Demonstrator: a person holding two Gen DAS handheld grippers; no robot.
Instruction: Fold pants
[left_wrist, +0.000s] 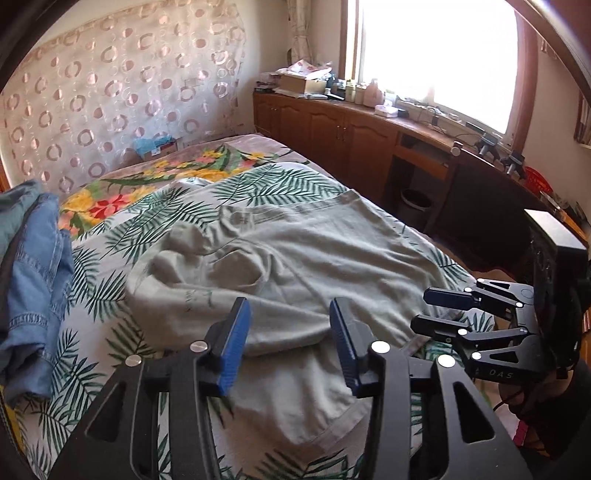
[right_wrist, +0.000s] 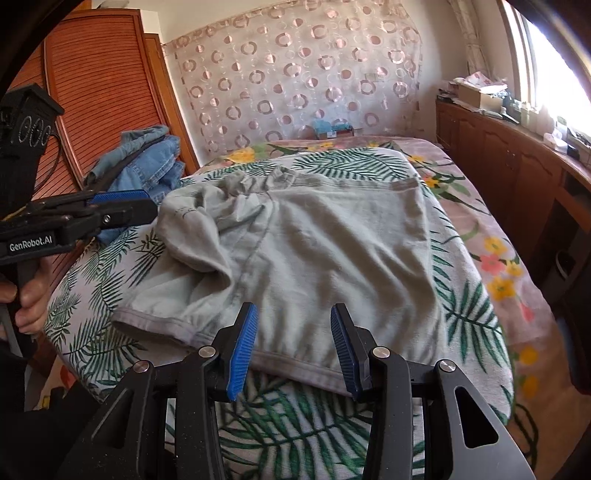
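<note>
The grey pants (left_wrist: 295, 258) lie across the middle of the frame on the leaf-print sheet (left_wrist: 92, 295) of the bed (right_wrist: 491, 236) — bunched and rumpled at centre left, smoother toward the right. The left tool (left_wrist: 290, 343) hangs over their near edge at lower centre, its blue pads (left_wrist: 236, 347) standing apart with nothing pinched between them. The right tool (right_wrist: 293, 349) is likewise parted and empty — just above the hem at lower centre of its view. A heap of blue denim (left_wrist: 33, 280) sits at the left edge.
</note>
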